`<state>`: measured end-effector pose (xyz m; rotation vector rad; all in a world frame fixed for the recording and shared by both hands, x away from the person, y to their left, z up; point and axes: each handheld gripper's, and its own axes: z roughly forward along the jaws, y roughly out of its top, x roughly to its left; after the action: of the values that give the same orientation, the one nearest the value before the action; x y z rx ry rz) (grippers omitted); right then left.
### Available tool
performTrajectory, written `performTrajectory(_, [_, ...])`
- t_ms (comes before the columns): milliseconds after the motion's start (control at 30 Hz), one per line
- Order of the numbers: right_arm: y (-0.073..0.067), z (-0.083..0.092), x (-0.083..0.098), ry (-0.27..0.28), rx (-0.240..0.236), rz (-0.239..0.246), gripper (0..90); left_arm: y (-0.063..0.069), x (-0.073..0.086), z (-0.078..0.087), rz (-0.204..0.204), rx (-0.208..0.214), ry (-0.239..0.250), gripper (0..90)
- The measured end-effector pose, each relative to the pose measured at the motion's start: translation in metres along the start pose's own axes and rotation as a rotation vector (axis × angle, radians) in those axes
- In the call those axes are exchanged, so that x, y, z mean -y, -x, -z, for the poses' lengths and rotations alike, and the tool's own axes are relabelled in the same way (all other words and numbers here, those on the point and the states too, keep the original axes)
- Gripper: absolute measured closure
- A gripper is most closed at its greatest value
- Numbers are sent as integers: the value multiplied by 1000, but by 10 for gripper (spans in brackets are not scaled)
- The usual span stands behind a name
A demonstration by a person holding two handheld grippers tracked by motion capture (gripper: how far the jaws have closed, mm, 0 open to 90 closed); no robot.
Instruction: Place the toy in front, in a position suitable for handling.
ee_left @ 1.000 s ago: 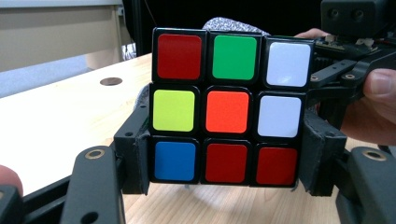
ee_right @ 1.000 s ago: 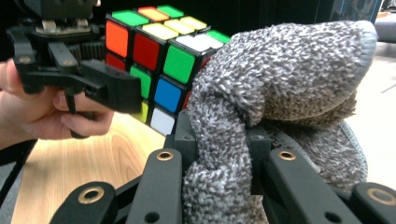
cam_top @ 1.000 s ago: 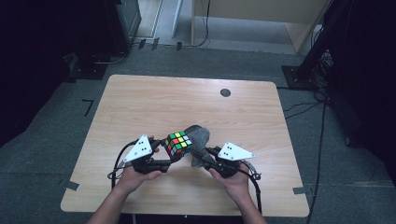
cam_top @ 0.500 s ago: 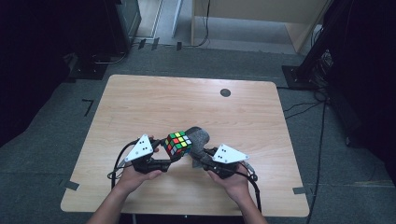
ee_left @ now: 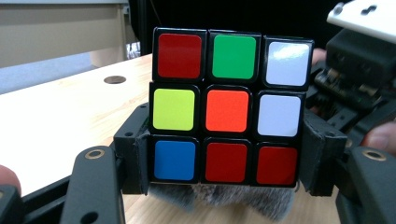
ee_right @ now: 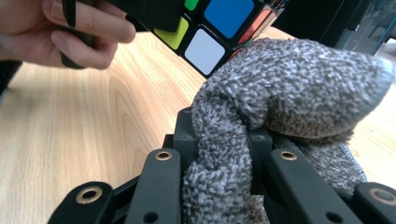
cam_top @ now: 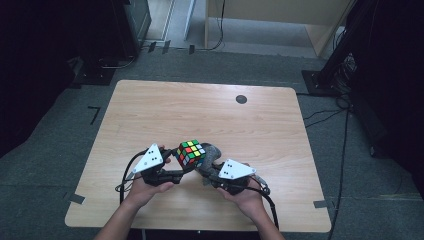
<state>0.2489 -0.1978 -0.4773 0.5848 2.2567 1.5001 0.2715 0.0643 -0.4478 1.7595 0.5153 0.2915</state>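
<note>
The left gripper (ee_left: 224,175) is clamped on a puzzle cube (ee_left: 226,105), its two black jaws pressing the cube's bottom row from either side, so the cube is held up above the table (cam_top: 165,110) near the person's edge. The face toward that gripper's camera reads red, green, white on top, yellow, orange, white in the middle, and blue, red, red below. The right gripper (ee_right: 224,158) is closed tight on a bunched fold of a grey fuzzy cloth (ee_right: 299,88), which bulges up past the jaws and touches the cube's lower side. In the high view the cloth (cam_top: 212,152) sits just to the right of the cube (cam_top: 191,152), between the two grippers, left (cam_top: 172,172) and right (cam_top: 207,175). A dark round hole (cam_top: 241,99) lies in the tabletop, well apart toward the far right.
</note>
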Motion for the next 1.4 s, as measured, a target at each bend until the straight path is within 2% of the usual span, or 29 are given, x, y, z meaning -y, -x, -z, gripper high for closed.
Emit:
performTrajectory(33, [2, 2, -1, 7, 5, -17, 740, -1, 1, 0, -3, -6, -8, 340])
performTrajectory(133, [9, 12, -5, 77, 14, -76, 740, -1, 4, -2, -22, -20, -27, 340])
performTrajectory(267, [11, 19, -10, 95, 39, -50, 738, -2, 5, -3, -48, -54, -45, 341])
performTrajectory(333, [14, 26, -13, 142, 62, -90, 732, -1, 7, -5, -77, -80, -76, 341])
performTrajectory(367, [15, 29, -15, 172, 77, -125, 730, 1, 9, -7, -92, -88, -92, 341])
performTrajectory(433, [15, 34, -21, 228, 86, -178, 726, 6, 12, -13, -131, -90, -121, 341])
performTrajectory(467, [12, 36, -25, 248, 78, -192, 722, 10, 13, -16, -153, -85, -133, 341])
performTrajectory(567, [-2, 35, -40, 281, 3, -166, 709, 22, 16, -25, -216, -63, -162, 341])
performTrajectory(633, [-10, 30, -45, 279, -50, -157, 702, 28, 18, -27, -250, -62, -164, 340])
performTrajectory(667, [-12, 28, -45, 264, -45, -153, 702, 30, 17, -26, -259, -55, -153, 341])
performTrajectory(733, [-8, 25, -39, 220, 1, -153, 703, 30, 13, -22, -254, -49, -121, 341])
performTrajectory(800, [2, 26, -28, 256, 17, -243, 712, 27, 10, -17, -241, -56, -94, 341])
performTrajectory(867, [12, 29, -21, 216, 99, -244, 715, 24, 9, -14, -225, -70, -81, 341])
performTrajectory(933, [19, 33, -17, 185, 134, -282, 715, 20, 9, -12, -206, -68, -72, 341])
performTrajectory(967, [21, 34, -16, 194, 133, -303, 714, 20, 9, -13, -202, -69, -75, 341])
performTrajectory(1033, [18, 34, -19, 232, 90, -335, 709, 22, 11, -16, -221, -75, -98, 341])
performTrajectory(1133, [4, 29, -31, 259, 1, -302, 704, 26, 12, -19, -237, -68, -110, 341])
performTrajectory(1167, [-1, 27, -33, 251, -7, -284, 704, 27, 11, -19, -234, -65, -98, 341])
performTrajectory(1200, [-2, 25, -34, 239, 6, -262, 703, 27, 10, -18, -230, -65, -94, 341])
performTrajectory(1233, [-1, 25, -32, 252, 11, -269, 704, 26, 9, -16, -222, -63, -85, 341])
performTrajectory(1267, [3, 26, -29, 253, 26, -290, 706, 24, 8, -15, -210, -59, -75, 341])
performTrajectory(1333, [14, 30, -20, 236, 103, -338, 708, 21, 6, -12, -186, -60, -62, 340])
performTrajectory(1400, [25, 35, -10, 191, 181, -376, 695, 17, 4, -9, -145, -53, -34, 341])
